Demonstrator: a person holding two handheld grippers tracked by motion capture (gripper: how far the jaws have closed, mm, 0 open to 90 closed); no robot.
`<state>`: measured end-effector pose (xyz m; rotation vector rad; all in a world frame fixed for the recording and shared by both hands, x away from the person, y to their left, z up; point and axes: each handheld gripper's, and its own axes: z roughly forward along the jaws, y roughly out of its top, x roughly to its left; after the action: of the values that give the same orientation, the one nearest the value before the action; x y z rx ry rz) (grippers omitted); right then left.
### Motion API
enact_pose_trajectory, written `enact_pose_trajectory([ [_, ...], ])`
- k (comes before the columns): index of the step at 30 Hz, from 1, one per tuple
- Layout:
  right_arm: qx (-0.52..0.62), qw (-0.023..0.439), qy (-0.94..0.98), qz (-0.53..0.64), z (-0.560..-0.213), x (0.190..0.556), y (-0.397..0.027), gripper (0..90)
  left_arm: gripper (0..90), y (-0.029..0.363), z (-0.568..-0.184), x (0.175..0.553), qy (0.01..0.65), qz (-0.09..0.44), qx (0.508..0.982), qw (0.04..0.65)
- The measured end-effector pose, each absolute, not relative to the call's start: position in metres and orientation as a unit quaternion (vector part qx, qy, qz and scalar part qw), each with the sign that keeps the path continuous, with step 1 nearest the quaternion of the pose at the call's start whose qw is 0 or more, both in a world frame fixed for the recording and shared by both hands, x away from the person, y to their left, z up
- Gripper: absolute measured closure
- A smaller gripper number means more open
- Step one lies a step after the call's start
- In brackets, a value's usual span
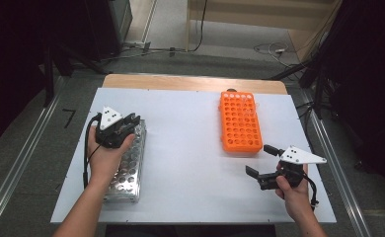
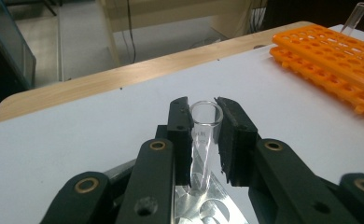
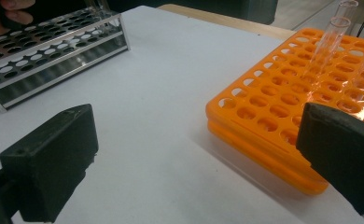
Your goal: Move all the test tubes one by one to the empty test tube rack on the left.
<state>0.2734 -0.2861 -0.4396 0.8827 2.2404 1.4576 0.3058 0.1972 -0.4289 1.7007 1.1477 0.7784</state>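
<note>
The left gripper (image 2: 203, 135) pinched a clear glass tube (image 2: 203, 140) just below its open rim, one black pad on each side, and the tube stood upright with its lower end over the metal rack (image 1: 127, 165) near the left edge of the table (image 1: 190, 163). Such a tube was probably light, stiff, smooth and easy to break, so a gentle hold high on the wall, as here, seemed right; a strong squeeze could crack it and a weak one could let it slip. The left hand (image 1: 104, 155) lay over the rack with the gripper pointing away from the person. The right gripper (image 1: 264, 162), jaws spread and empty, rested near the right front corner, facing the orange rack (image 1: 240, 121) farther back, where some tubes (image 3: 332, 35) stood.
</note>
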Motion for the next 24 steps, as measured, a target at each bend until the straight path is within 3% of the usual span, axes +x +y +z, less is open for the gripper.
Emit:
enact_pose_trajectory([
  [24,0.317,0.161,0.782,0.512,-0.4401,0.2744,-0.2883,0.0,74.4,0.1891,-0.4354,0.3056,0.473,0.32,0.708,0.415],
])
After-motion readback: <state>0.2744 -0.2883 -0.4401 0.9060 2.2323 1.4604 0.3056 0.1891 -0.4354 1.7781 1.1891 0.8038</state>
